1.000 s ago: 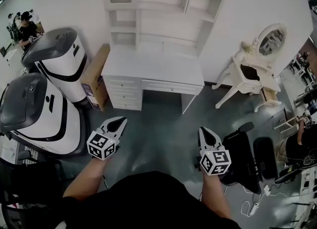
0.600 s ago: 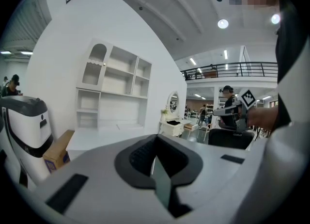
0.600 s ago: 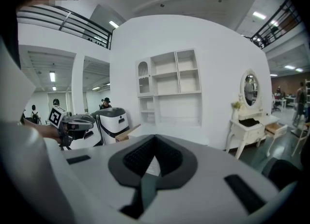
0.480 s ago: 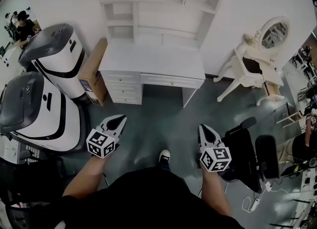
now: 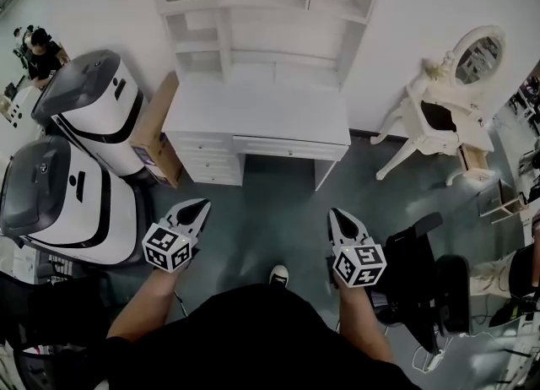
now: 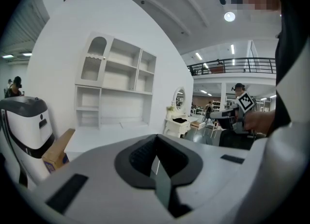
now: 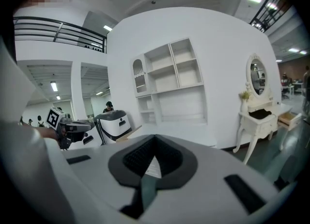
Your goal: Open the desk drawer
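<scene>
The white desk (image 5: 261, 114) stands against the far wall, with a wide shallow drawer (image 5: 287, 148) under its top and a stack of small drawers (image 5: 202, 160) at its left. All the drawers look closed. My left gripper (image 5: 202, 203) is shut and empty, held over the floor well short of the desk's left drawers. My right gripper (image 5: 335, 212) is also shut and empty, in front of the desk's right end. In the left gripper view the shut left gripper (image 6: 156, 136) points at the desk top (image 6: 104, 133). In the right gripper view the shut right gripper (image 7: 155, 138) points at the shelves.
A white shelf hutch (image 5: 261, 8) sits on the desk. Two large white-and-grey machines (image 5: 89, 101) (image 5: 59, 194) and a cardboard box (image 5: 156, 131) stand at the left. A white vanity table with an oval mirror (image 5: 443, 105) and a black office chair (image 5: 422, 266) stand at the right.
Both grippers have moved forward toward the desk, still shut. The desk sits a little nearer and more centred in the head view, and a shoe has stepped into view below.
</scene>
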`<state>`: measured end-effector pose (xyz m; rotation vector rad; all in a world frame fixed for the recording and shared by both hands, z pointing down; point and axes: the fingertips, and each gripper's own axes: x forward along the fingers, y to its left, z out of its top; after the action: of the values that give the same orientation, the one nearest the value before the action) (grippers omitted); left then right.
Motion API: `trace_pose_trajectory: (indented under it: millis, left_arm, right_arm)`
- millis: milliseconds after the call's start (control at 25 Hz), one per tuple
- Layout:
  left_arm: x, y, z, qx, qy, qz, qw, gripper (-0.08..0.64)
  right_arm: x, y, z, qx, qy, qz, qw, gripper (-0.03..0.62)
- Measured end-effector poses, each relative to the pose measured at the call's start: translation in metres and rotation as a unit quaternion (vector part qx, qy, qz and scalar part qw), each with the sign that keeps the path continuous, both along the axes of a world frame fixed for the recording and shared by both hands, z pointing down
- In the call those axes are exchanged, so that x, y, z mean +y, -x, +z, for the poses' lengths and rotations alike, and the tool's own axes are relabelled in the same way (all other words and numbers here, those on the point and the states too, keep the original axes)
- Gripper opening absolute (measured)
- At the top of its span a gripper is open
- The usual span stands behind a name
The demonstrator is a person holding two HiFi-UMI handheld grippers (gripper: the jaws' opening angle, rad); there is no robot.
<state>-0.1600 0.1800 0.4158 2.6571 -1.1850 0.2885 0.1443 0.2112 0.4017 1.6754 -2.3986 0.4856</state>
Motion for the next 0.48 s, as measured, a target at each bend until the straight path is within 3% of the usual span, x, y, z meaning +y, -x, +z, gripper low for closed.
trace_pose_trajectory:
  millis: [280,480]
  left_arm:
    - [-0.036,-0.046,-0.013,-0.002,-0.008,-0.008,0.9999,0.009]
    - [-0.046,-0.057,-0.011,-0.014,-0.002,-0.022,0.9996,0.009]
  right_arm:
    - [-0.055,-0.036,0.005,-0.01,0.003,-0.019,1.0,0.002]
    - [-0.085,-0.047,0.011,-0.018,0.006,-0.038,0.999,0.002]
